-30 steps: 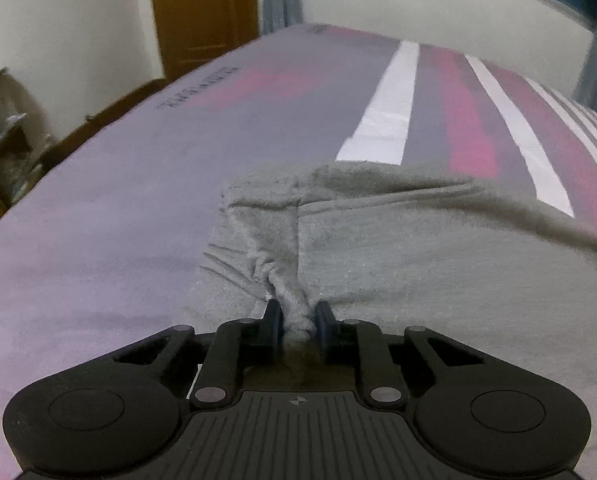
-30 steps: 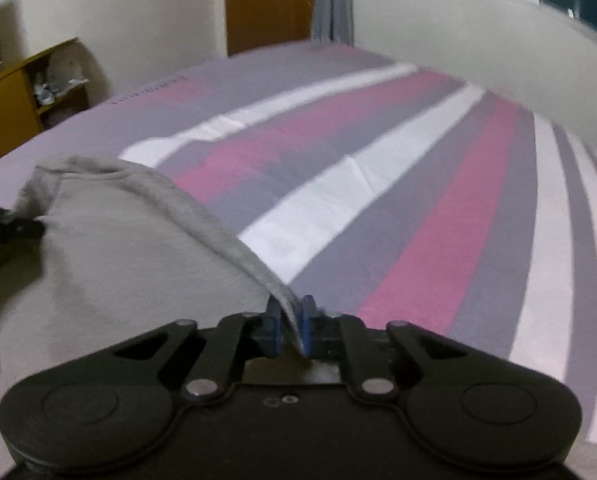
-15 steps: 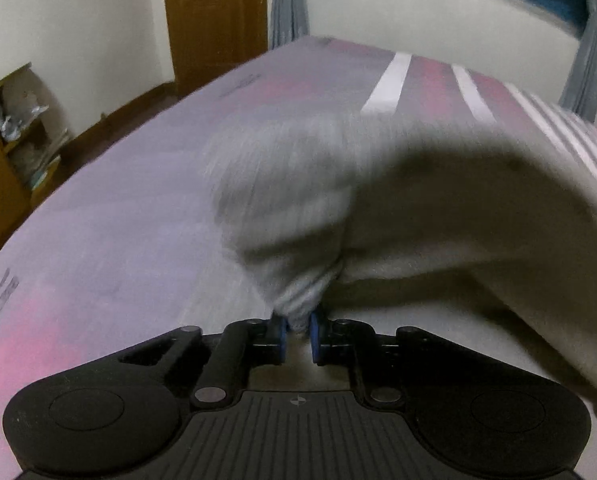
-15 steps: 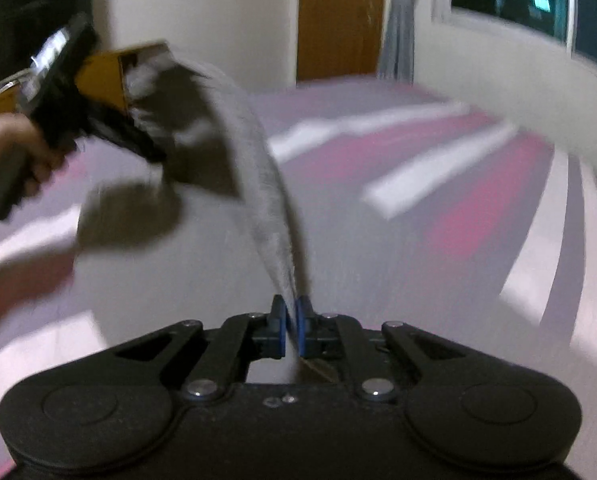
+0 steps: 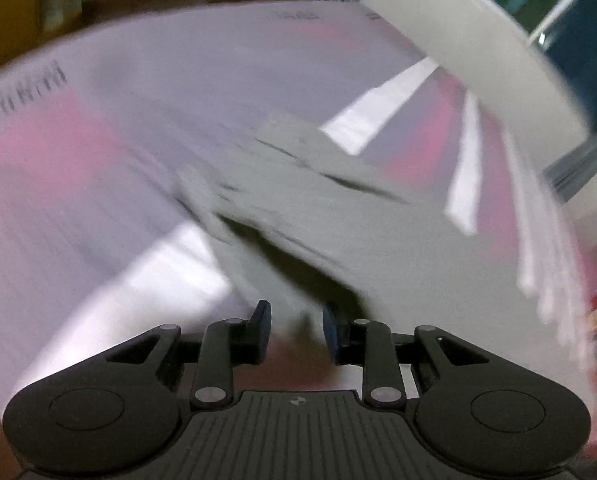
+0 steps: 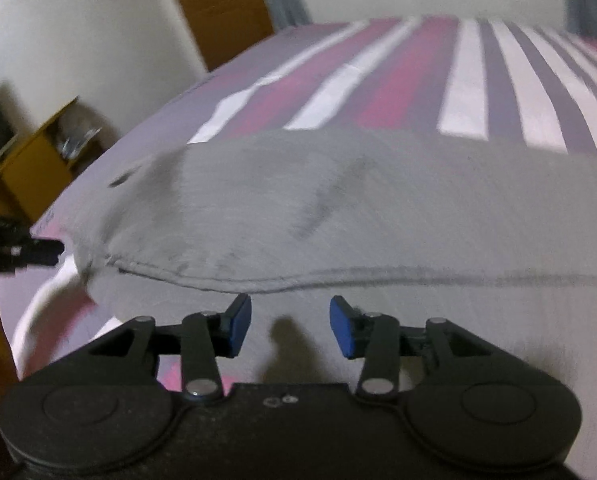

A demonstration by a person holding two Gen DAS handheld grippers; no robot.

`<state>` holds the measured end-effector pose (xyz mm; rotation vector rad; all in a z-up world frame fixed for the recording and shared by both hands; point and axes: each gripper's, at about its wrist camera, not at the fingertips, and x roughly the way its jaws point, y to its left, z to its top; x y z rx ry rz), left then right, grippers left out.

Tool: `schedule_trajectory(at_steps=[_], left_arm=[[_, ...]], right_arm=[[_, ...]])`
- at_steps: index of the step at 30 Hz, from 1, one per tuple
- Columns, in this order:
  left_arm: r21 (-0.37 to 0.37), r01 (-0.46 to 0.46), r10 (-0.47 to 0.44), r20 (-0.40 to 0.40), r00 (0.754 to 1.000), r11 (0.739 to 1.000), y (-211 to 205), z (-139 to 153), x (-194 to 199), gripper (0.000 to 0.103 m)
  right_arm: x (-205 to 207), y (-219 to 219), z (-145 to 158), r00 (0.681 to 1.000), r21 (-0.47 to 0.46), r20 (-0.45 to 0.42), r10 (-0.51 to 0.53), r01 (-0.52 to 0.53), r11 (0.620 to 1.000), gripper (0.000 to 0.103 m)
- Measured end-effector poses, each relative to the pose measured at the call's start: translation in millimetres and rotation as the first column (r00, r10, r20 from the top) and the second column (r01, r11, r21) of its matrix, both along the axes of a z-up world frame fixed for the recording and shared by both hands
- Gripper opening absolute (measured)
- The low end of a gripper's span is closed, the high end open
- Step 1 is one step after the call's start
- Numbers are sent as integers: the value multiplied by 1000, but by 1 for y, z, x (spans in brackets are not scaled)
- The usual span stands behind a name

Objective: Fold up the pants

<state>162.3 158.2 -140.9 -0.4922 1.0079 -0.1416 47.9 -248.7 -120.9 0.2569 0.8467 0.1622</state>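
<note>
One fold looks done: the soft grey fabric pants (image 6: 338, 200) lie doubled on the striped pink-and-purple bedsheet (image 6: 478, 80). My left gripper (image 5: 296, 330) and right gripper (image 6: 290, 326) have just been opening, both spread with nothing pinched. Further folds probably remain.

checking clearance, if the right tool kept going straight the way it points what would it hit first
Most likely the grey pants: the right tool is open, aimed down at the folded edge just ahead; depth is unclear.

Matt grey knit pants (image 6: 338, 200), smooth striped cotton bedsheet (image 6: 470, 92)
</note>
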Motion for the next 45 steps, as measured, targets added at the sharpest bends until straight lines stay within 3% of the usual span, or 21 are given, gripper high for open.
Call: schedule_trajectory(at_steps=[2, 6, 11, 15, 16, 17, 18, 19, 21, 23, 25, 28, 31, 34, 36, 39, 41, 45], left_arm=[[-101, -21, 20, -11, 1000, 995, 0, -4, 3, 27], [-191, -74, 74, -7, 997, 979, -6, -16, 11, 27], [-193, -106, 102, -28, 994, 976, -8, -38, 30, 27], [-172, -125, 122, -32, 992, 977, -12, -46, 40, 27], [-164, -124, 122, -23, 992, 979, -11, -46, 36, 26], [-147, -117, 117, -9, 993, 982, -13, -46, 36, 13], [-132, -107, 109, 3, 994, 985, -13, -44, 36, 10], [-123, -104, 106, 11, 994, 987, -13, -42, 36, 10], [-112, -95, 99, 32, 995, 989, -13, -34, 39, 8], [-109, -77, 87, 85, 993, 991, -8, -16, 41, 8], [-111, -65, 81, 142, 987, 992, 6, 6, 40, 8], [-67, -40, 52, 188, 981, 997, 21, 18, 40, 8], [-16, -51, 53, 137, 989, 999, 31, -7, 38, 8], [51, -38, 34, 60, 998, 998, 29, -42, 34, 8], [41, -47, 45, 54, 998, 998, 32, -51, 28, 8], [29, -66, 64, 48, 997, 997, 36, -44, 25, 8], [64, -75, 72, 57, 996, 995, 34, -31, 18, 8], [129, -54, 37, 132, 991, 990, 20, -5, -9, 8]], right_arm=[[-4, -10, -3, 999, 66, -31, -43, 45, 997, 44], [-14, -17, -8, 994, 132, -66, -89, 97, 987, 44], [-12, -27, -14, 985, 196, -107, -137, 156, 968, 43], [3, -41, -26, 963, 321, -133, -235, 266, 909, 42], [6, -45, -29, 956, 341, -138, -260, 292, 894, 40], [11, -49, -33, 944, 366, -147, -296, 330, 870, 36], [14, -52, -35, 937, 378, -150, -315, 349, 858, 30], [17, -53, -36, 931, 374, -150, -334, 366, 852, 11], [18, -53, -35, 930, 364, -133, -343, 367, 856, 8], [7, -46, -18, 943, 348, -53, -329, 326, 879, 7], [-9, -34, 11, 961, 298, 55, -272, 244, 923, 7], [-29, -19, 29, 976, 292, 109, -190, 151, 944, 7], [-34, 5, 9, 992, 249, 60, -110, 92, 964, 7], [-29, 16, -23, 995, 164, -14, -97, 98, 981, 7], [-26, 15, -33, 994, 123, -39, -98, 102, 987, 7], [-31, 13, -30, 996, 103, -37, -80, 84, 991, 13], [-27, 13, -21, 996, 98, -39, -78, 81, 992, 26], [-33, 3, -7, 993, 122, -62, -101, 108, 987, 35]])
